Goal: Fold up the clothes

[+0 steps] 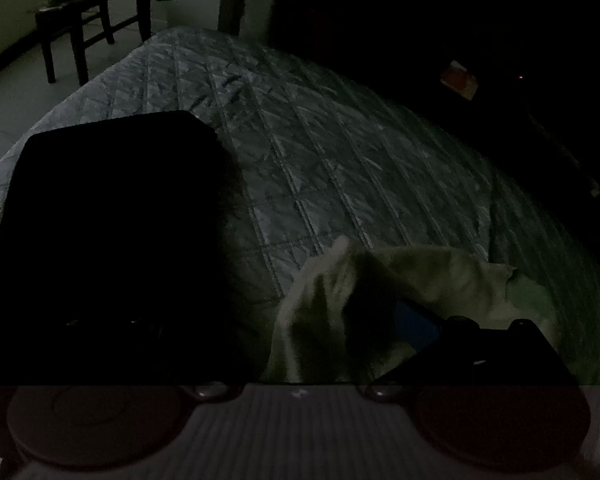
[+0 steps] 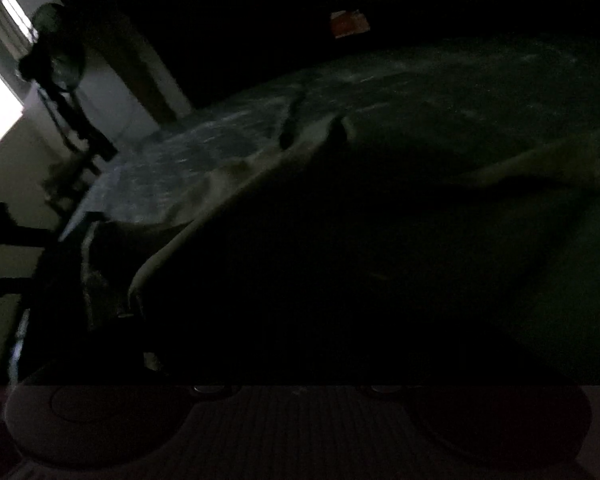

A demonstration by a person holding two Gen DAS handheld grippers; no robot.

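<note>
Bed: we see a bed with a grey-blue quilted cover (image 1: 300, 128) filling most of the left wrist view. The right wrist view shows only a lit strip of that cover (image 2: 172, 160); the rest is in the dark.
Cloth: a pale, soft, crumpled cloth (image 1: 380, 276) lies on the bed, low in the left wrist view. In the right wrist view we see just its light curved edge (image 2: 204, 216) and one pale fold far to the right.
Left hand-held gripper (image 1: 320, 332): one black finger with a blue pad (image 1: 416, 320) touches the cloth. We cannot find the other finger, so we cannot tell if it holds the cloth.
Big black shape (image 1: 112, 240): it covers the left side of the left wrist view. We cannot tell what it is.
Right hand-held gripper (image 2: 300, 352): its fingers are lost in the dark, so we cannot tell if it is wide or narrow, or holding anything.
Only the left wrist view shows: a dark wooden chair (image 1: 80, 20) on the floor past the bed.
Only the right wrist view shows: a bright window (image 2: 0, 100) and a dark standing fan (image 2: 56, 40).
Both views show: a small orange box (image 1: 458, 78) (image 2: 348, 24) in the dark beyond the bed.
</note>
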